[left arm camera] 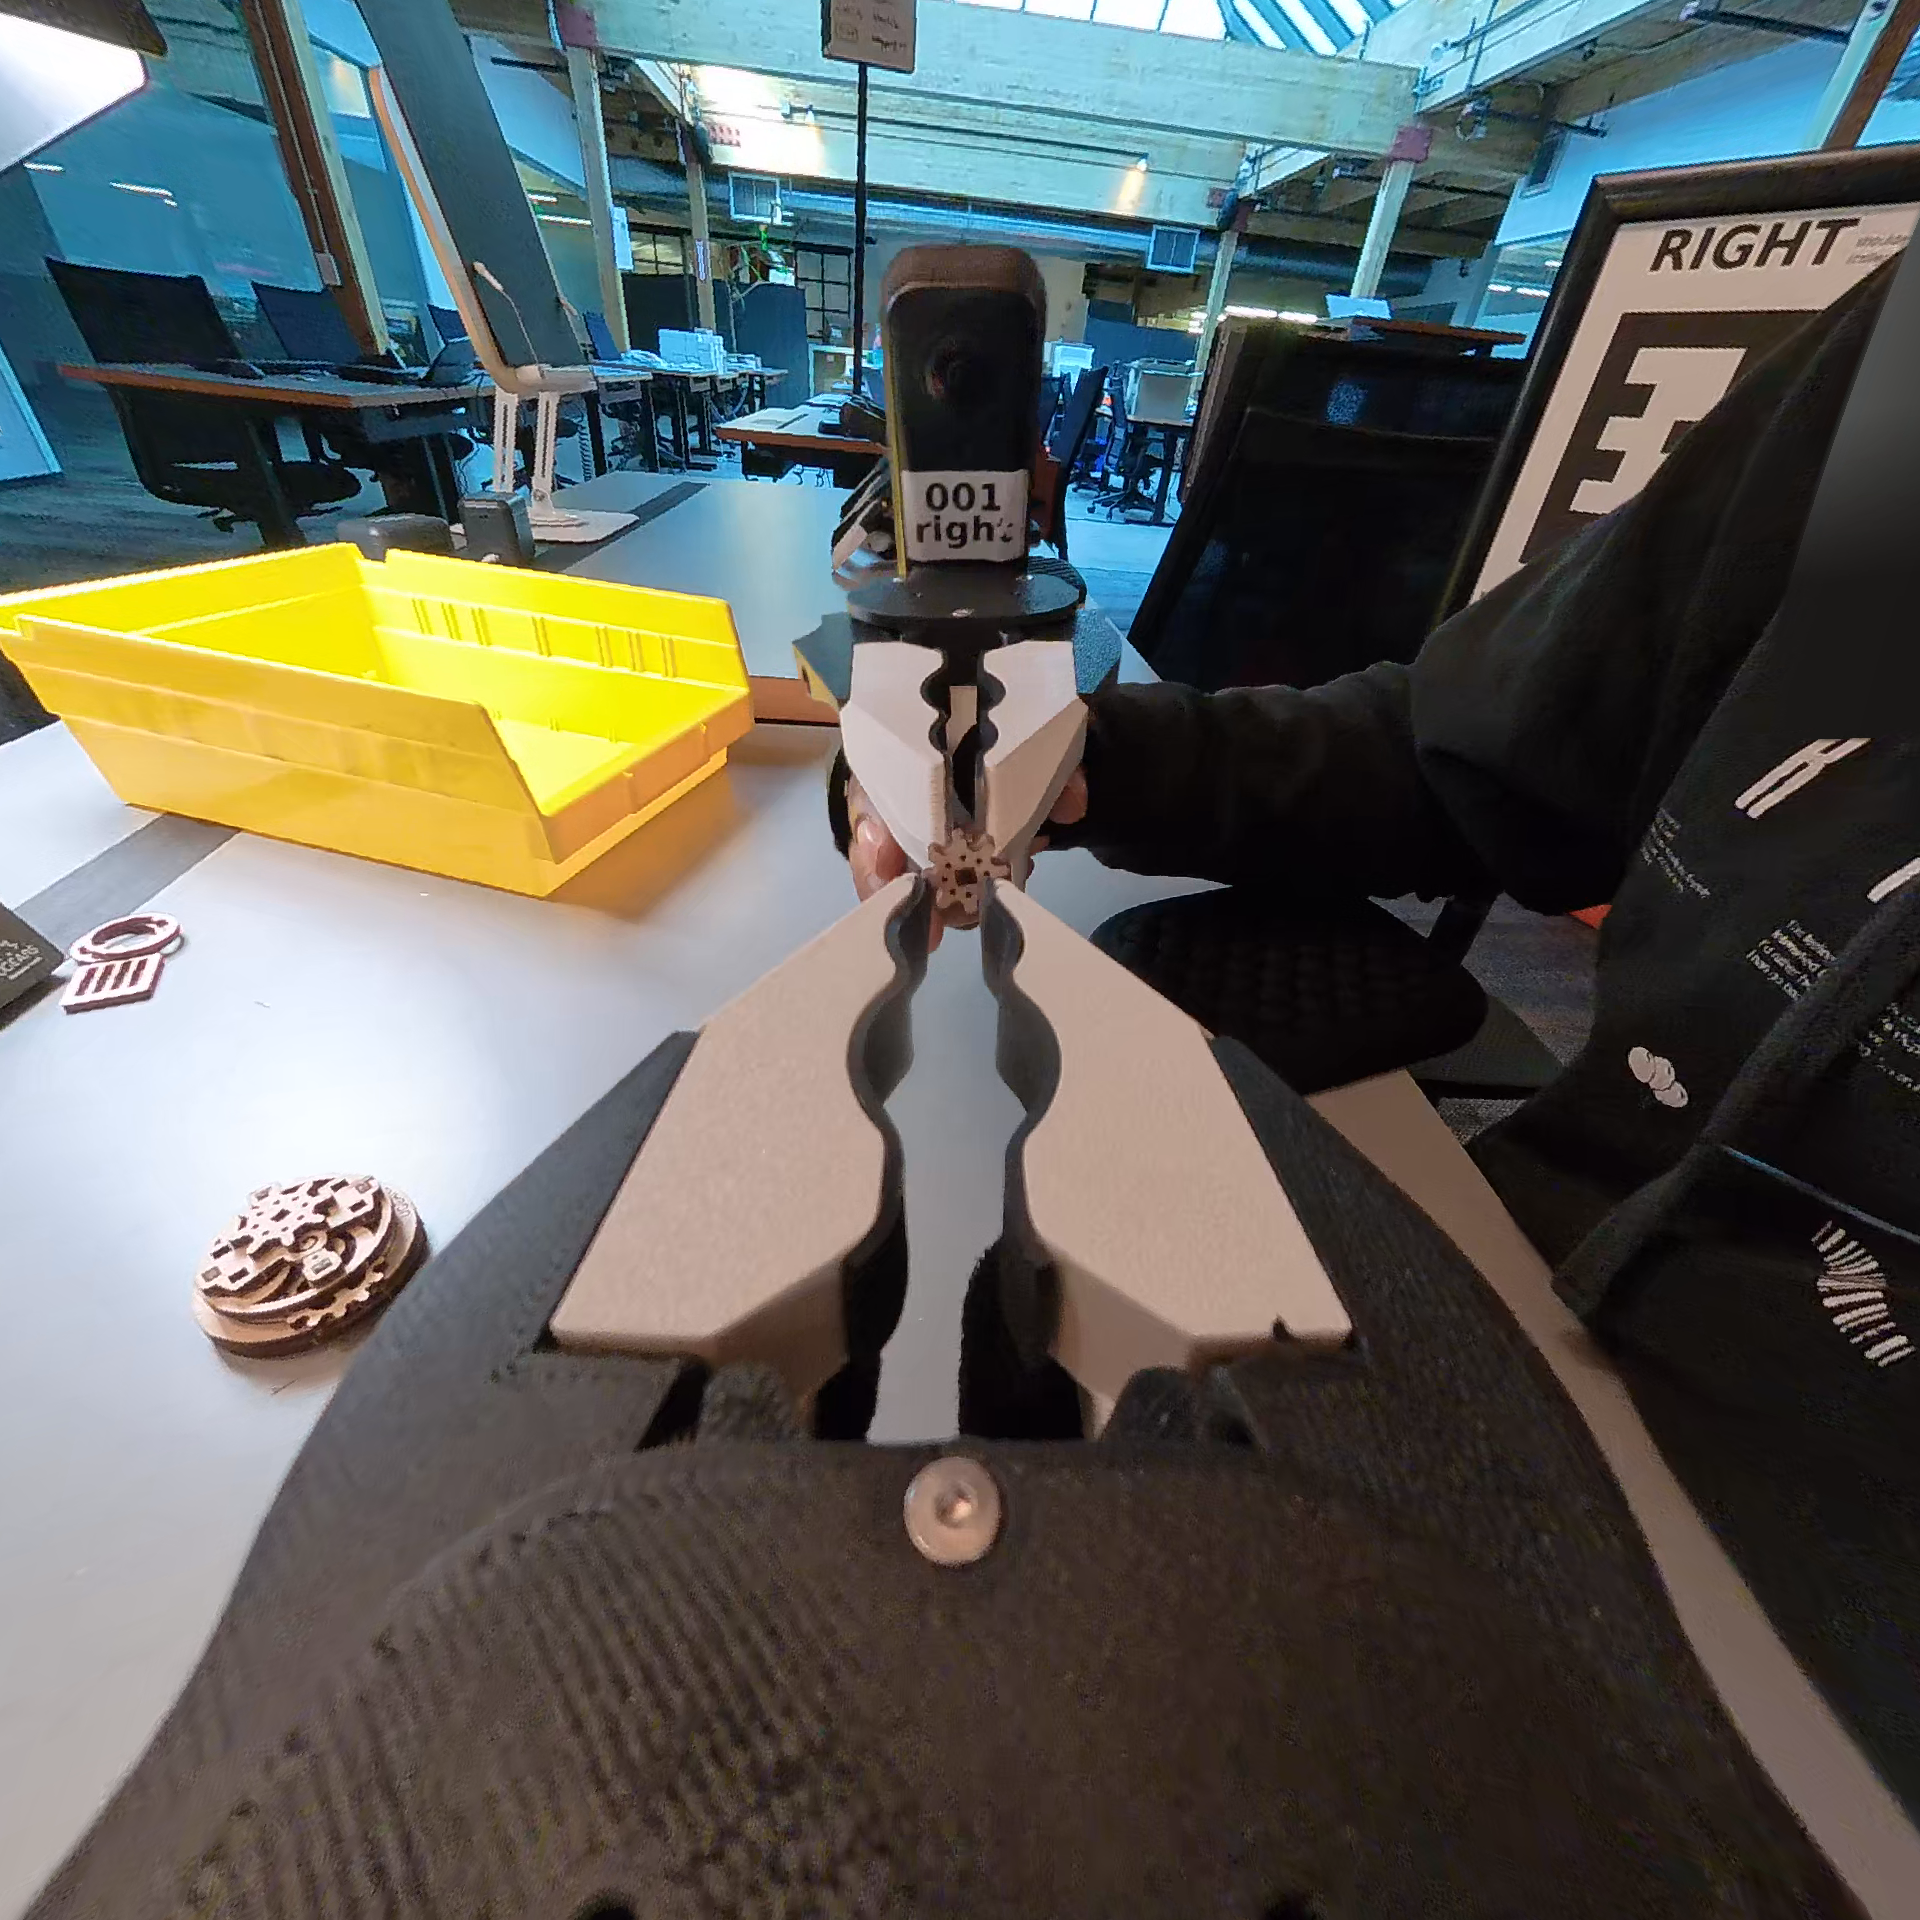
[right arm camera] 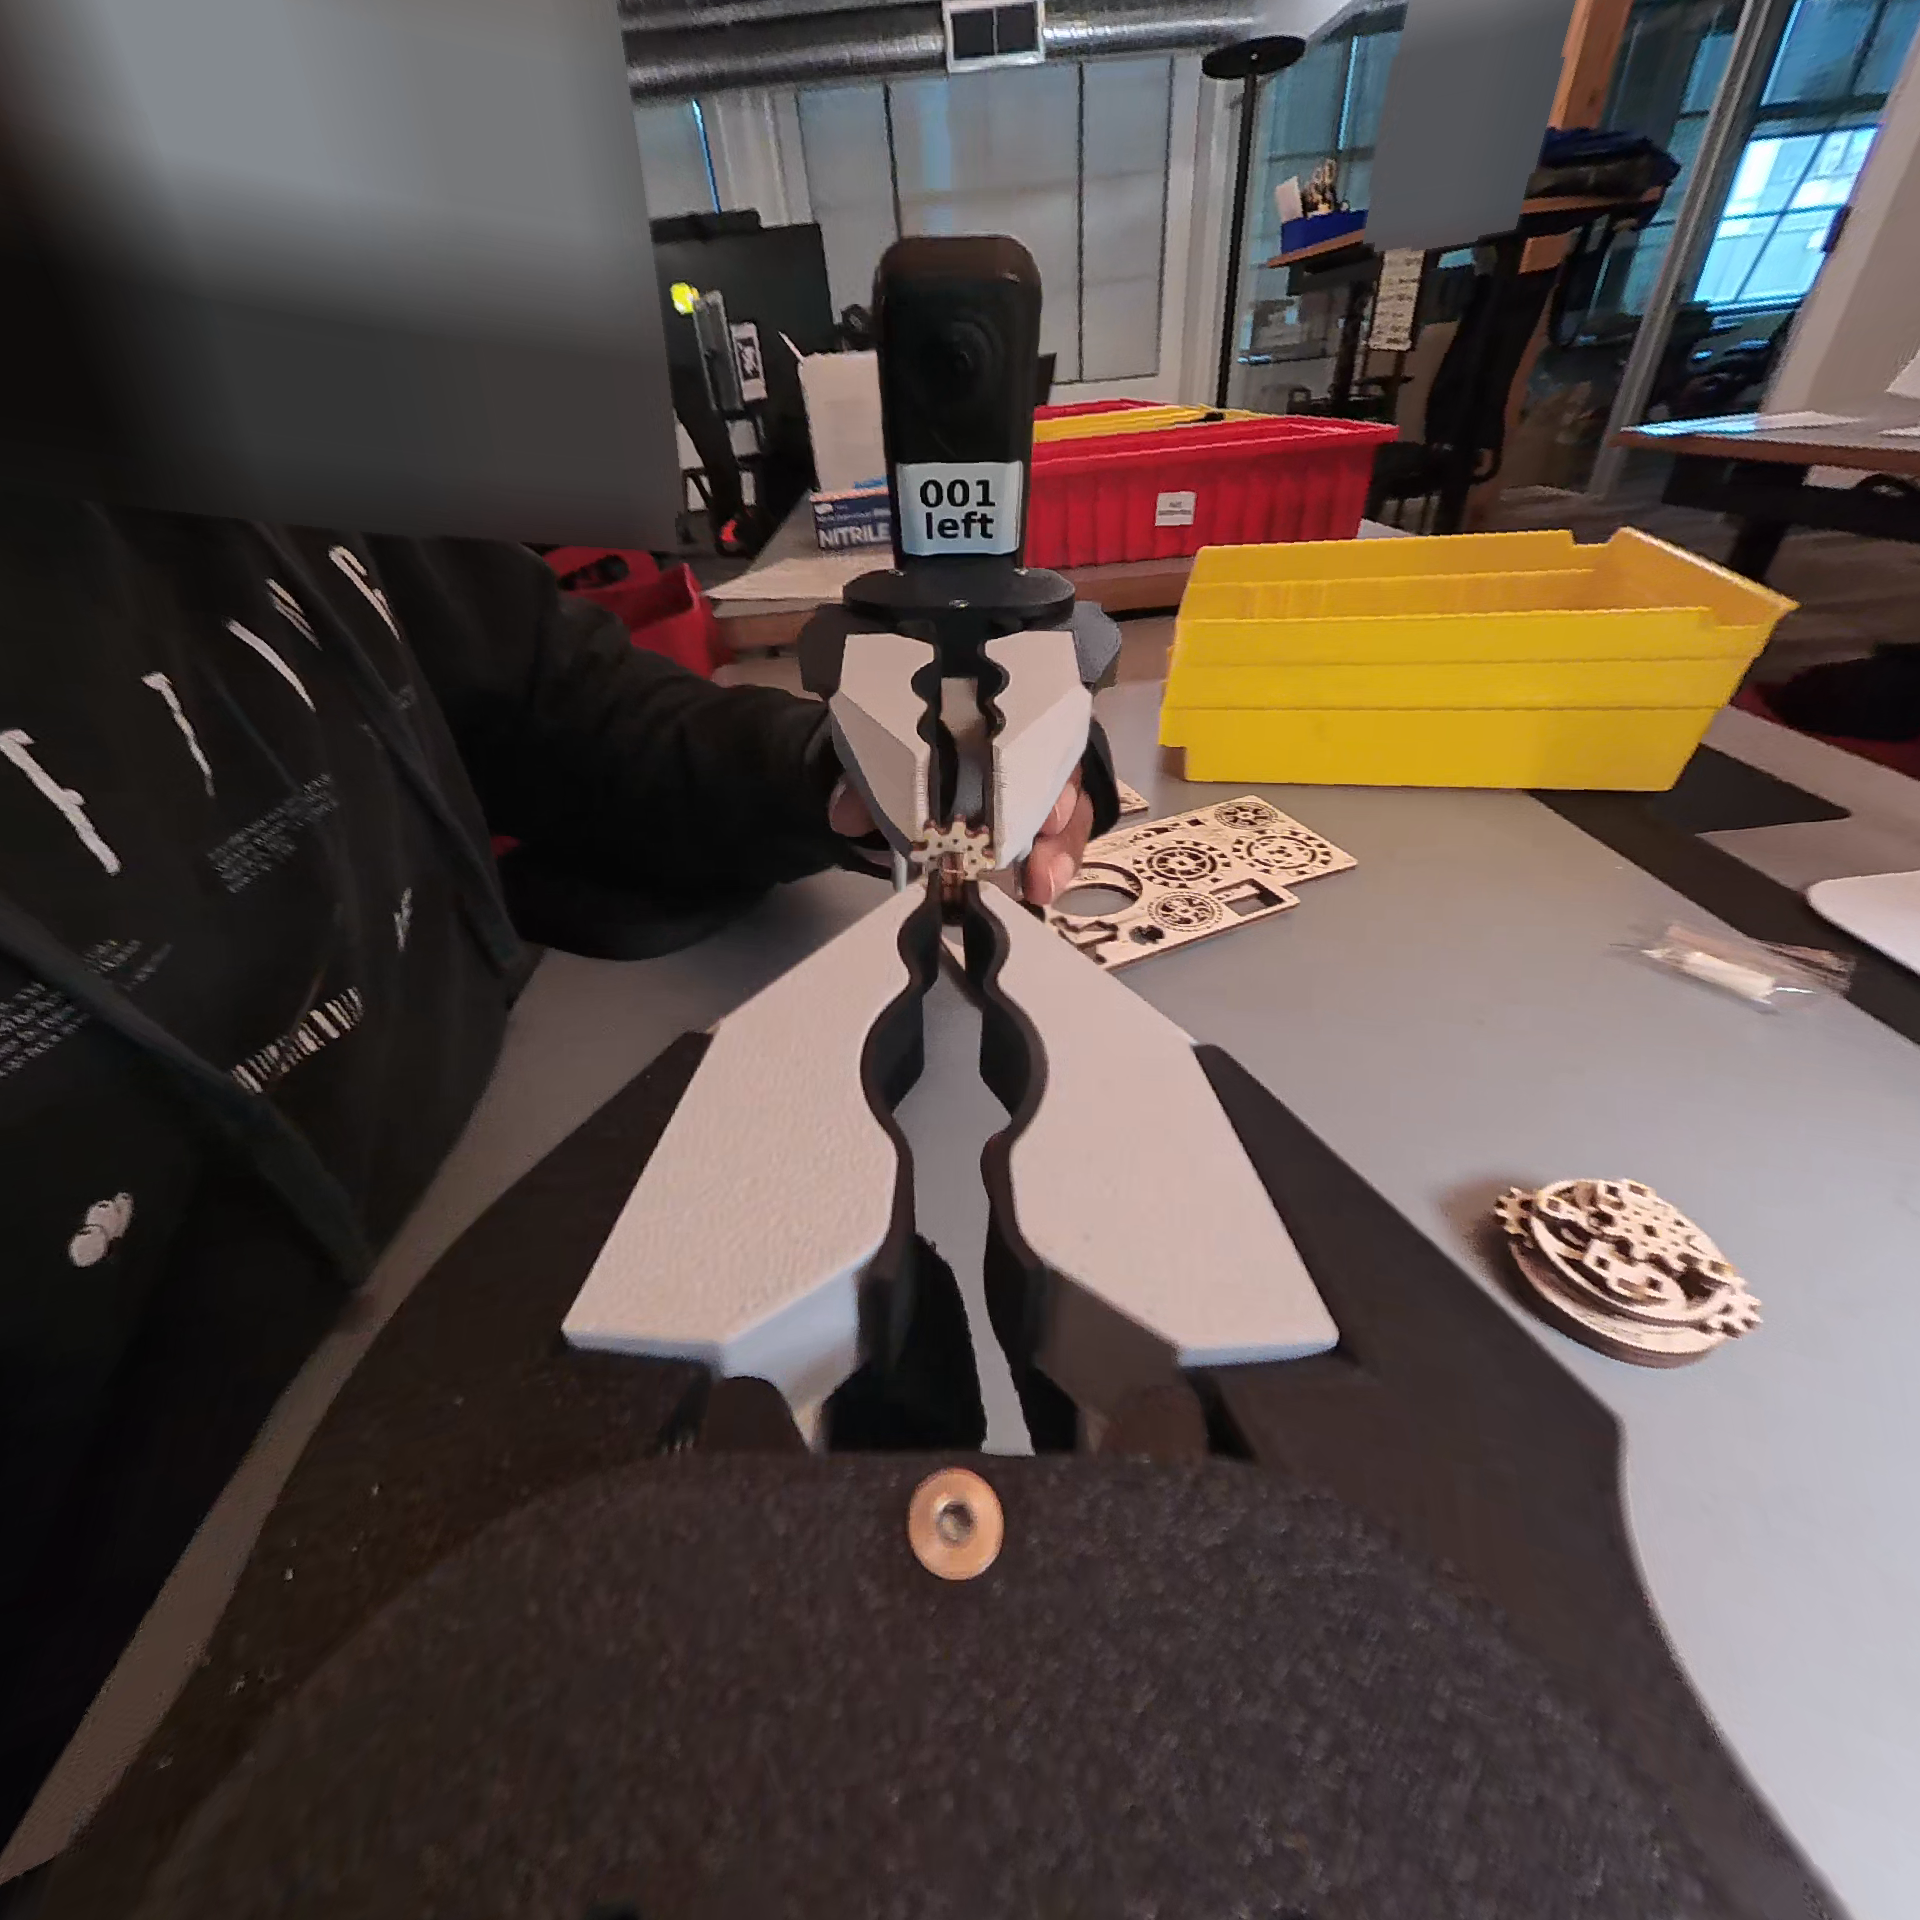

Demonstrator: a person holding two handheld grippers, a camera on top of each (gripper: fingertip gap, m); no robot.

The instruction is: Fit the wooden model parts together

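Yellow bin (left arm camera: 416, 707) upper left of left wrist view, nothing visible inside. Left gripper (left arm camera: 954, 902) and right gripper (right arm camera: 948, 896) meet tip to tip mid-frame, both pinching small wooden gear (left arm camera: 966, 868). Assembled gear model (left arm camera: 310, 1259) lower left on table (left arm camera: 436, 1018).

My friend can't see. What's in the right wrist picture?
Two claws meet tip to tip above a grey table: the right claw in front, and the left claw facing it, pinching a small wooden gear piece. A round wooden gear model, a cut-out wooden sheet and a yellow bin sit nearby.
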